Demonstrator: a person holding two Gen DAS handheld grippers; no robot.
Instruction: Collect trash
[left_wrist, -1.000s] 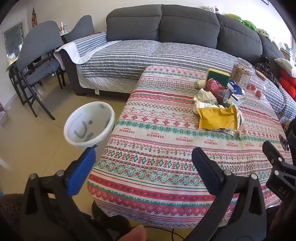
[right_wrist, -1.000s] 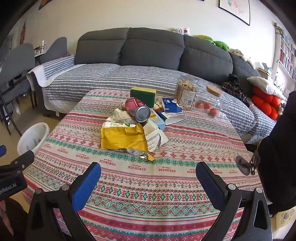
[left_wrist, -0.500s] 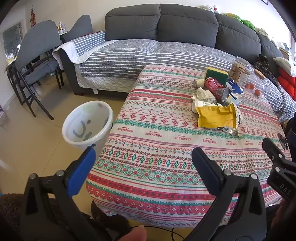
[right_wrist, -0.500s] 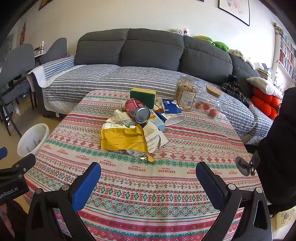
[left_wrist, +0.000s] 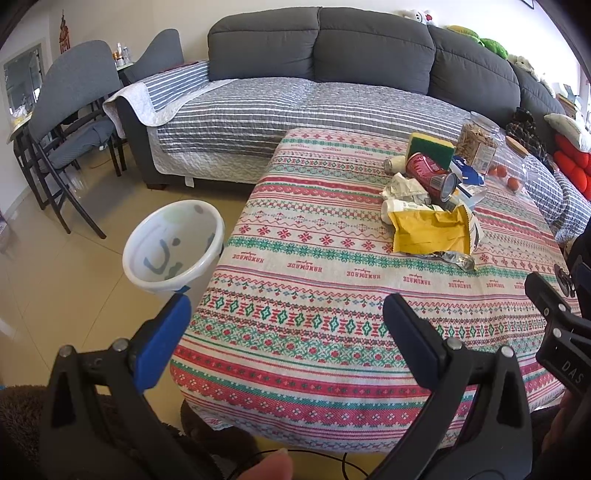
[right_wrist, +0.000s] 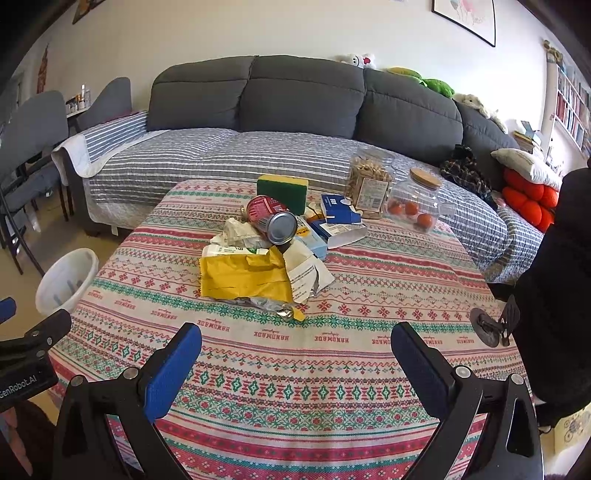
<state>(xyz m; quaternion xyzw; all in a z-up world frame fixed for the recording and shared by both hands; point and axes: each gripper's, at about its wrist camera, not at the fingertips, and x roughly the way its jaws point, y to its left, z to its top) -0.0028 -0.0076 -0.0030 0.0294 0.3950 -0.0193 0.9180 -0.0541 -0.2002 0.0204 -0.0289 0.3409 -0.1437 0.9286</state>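
A heap of trash lies on the patterned tablecloth (right_wrist: 332, 332): a yellow wrapper (right_wrist: 243, 277) (left_wrist: 428, 232), a red can (right_wrist: 273, 218) (left_wrist: 430, 175) on its side, crumpled paper (right_wrist: 240, 232), a foil scrap (right_wrist: 266, 304) and blue cartons (right_wrist: 338, 210). A white bin (left_wrist: 173, 251) (right_wrist: 66, 280) stands on the floor at the table's left. My left gripper (left_wrist: 286, 314) is open over the table's near-left edge, empty. My right gripper (right_wrist: 295, 347) is open above the near cloth, short of the heap, empty.
A green-yellow sponge (right_wrist: 282, 186), a jar of dry food (right_wrist: 369, 182) and a lidded jar with tomatoes (right_wrist: 415, 203) stand behind the heap. A grey sofa (right_wrist: 295, 110) runs along the back. Chairs (left_wrist: 66, 110) stand at the left.
Both views have shifted only slightly; the left gripper drifted a little, so the bin and table sit slightly further left. Both grippers stay open.
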